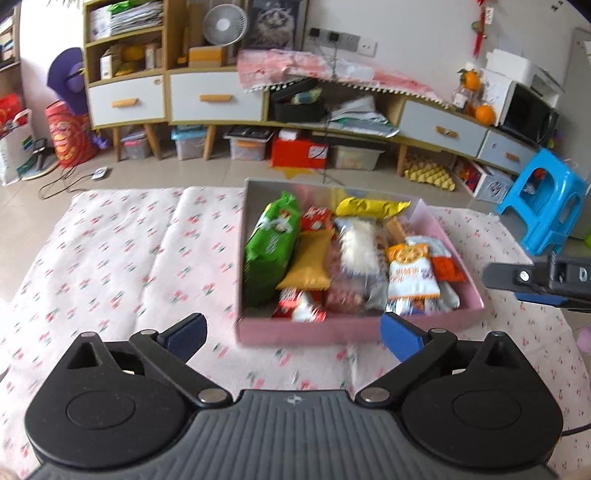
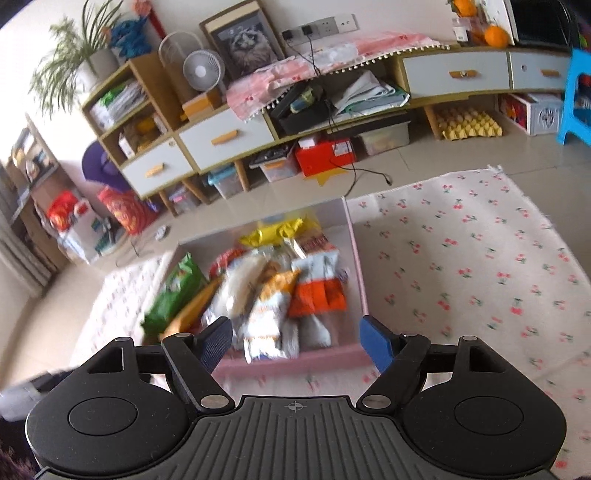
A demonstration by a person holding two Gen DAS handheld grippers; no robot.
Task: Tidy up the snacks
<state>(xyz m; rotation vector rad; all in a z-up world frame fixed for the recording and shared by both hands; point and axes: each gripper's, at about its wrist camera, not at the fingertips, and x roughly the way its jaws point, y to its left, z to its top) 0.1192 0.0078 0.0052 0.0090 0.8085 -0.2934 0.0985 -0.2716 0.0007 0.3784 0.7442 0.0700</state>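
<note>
Trouble is looming as we are hovering our left gripper (image 1: 293, 330) and right gripper (image 2: 297, 341), both wide open and empty, near the crammed pink cardboard box (image 1: 314, 332): loose glossy snack packets (image 1: 410, 277) heaped inside could slide out.

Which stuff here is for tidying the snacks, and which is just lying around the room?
For the job:
pink box
green snack bag
yellow snack packet
left gripper, open
right gripper, open

Just lying about:
blue stool
desk fan
oranges
</note>
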